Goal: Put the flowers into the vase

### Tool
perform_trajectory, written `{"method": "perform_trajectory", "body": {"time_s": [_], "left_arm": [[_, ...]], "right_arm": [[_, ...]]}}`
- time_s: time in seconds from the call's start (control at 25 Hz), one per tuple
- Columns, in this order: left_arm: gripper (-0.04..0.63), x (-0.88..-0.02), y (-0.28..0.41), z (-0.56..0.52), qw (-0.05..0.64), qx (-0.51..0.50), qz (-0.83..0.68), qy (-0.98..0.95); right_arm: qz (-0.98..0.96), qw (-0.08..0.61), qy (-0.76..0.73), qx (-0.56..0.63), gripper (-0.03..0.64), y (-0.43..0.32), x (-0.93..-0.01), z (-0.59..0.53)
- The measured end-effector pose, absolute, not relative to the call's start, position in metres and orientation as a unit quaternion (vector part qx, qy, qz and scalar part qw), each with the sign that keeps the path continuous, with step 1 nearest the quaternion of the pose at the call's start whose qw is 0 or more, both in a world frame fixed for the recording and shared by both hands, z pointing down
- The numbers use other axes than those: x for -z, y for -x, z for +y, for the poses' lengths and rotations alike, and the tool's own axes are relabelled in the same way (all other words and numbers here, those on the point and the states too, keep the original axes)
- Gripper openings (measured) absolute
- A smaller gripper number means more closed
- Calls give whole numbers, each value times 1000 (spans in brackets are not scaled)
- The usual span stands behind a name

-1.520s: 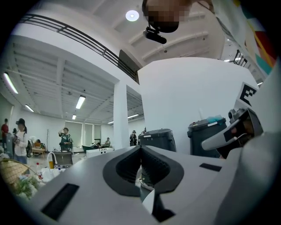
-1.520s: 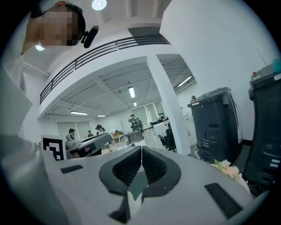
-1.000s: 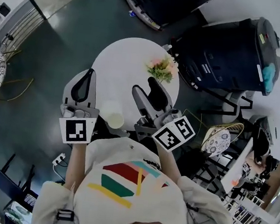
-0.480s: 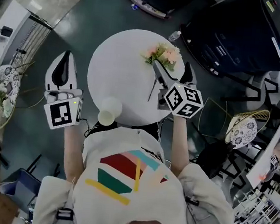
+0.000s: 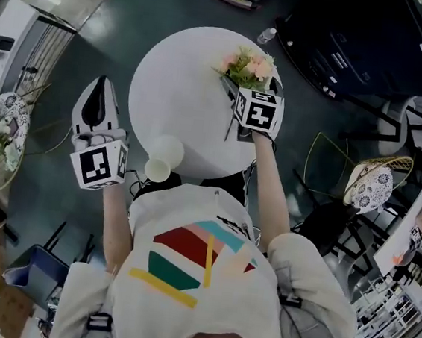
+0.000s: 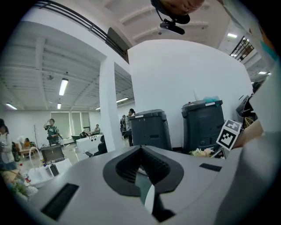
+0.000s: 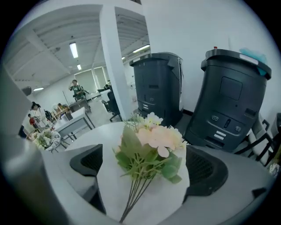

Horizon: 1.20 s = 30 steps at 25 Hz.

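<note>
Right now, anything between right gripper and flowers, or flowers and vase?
Nothing visible. The right gripper has just been opening its jaws and straddles the flowers, pads clear; only bare table lies between them and the vase.

matt-petalled flowers (image 7: pixel 153 136), smooth matt white table (image 5: pixel 175 86), dark matt plastic bin (image 7: pixel 228 101)

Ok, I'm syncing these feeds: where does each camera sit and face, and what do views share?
Head view: on the person's head, looking steeply down at the table; shirt, forearms, left tongs, right tongs show.
Left gripper view: on the left tongs, facing dark bins; its shut jaws show.
Right gripper view: on the right tongs, facing the flowers between jaws that have just been opening.
Shared: all show the flowers.
</note>
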<state>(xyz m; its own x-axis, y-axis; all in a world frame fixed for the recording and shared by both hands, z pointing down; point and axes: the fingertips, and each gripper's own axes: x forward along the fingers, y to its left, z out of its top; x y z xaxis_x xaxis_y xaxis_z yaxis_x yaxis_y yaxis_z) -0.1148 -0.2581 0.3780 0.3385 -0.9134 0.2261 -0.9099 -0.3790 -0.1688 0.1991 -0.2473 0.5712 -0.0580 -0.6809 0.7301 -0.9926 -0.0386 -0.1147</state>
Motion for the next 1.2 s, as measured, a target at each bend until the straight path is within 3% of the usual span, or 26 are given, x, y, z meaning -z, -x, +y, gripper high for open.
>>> {"method": "perform_trajectory", "body": {"time_s": [0.28,0.52,1.0,1.2], "left_arm": [[6,-396,147,-258,-31,133,589,797],[6,-399,177,-250,-48,128,614,777],[6,-409,182,-236,-78,118,622,770],[6,-407,180,-236,-77,114,622,771]], "right_arm": [[-606,218,-630,-434,571,-207,-618,-260],[-617,313,-615,-379,571,-203,-630,-269],[-630,296,-578,-426,561,-195,-638,-261],[-651,332,-551,-404,535,-196,-641,-255]]}}
